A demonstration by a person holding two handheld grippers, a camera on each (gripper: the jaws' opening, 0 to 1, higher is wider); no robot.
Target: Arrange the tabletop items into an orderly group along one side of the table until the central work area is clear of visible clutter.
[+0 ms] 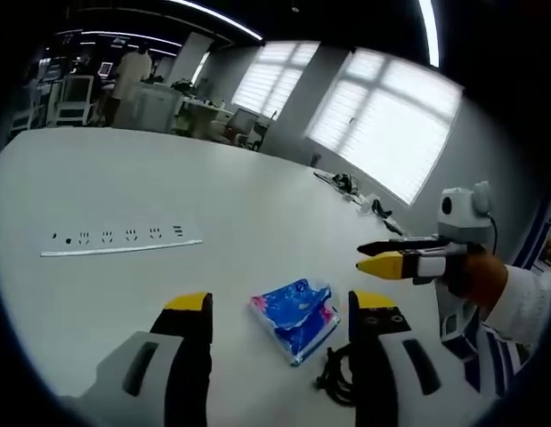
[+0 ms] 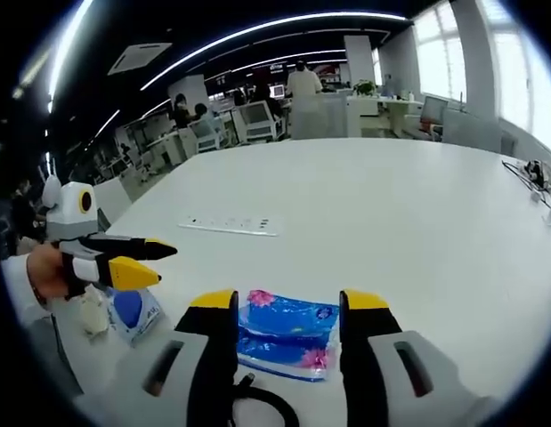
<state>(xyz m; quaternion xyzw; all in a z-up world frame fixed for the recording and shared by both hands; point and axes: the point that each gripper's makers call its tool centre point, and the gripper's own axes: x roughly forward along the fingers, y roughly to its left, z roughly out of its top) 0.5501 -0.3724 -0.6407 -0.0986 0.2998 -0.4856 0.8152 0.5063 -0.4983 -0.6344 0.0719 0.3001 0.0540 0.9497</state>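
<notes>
blue packet (image 1: 295, 319) lies flat on the white table (image 1: 168, 187)
left gripper (image 1: 283, 307) and right gripper (image 2: 288, 307) both have jaws apart, flanking it; black cable (image 1: 336, 374) beside.

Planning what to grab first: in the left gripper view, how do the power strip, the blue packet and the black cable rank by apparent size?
1. Power strip, longest.
2. Blue packet.
3. Black cable, partly hidden behind the jaw, so unsure.
Nearness inflates the packet.
</notes>
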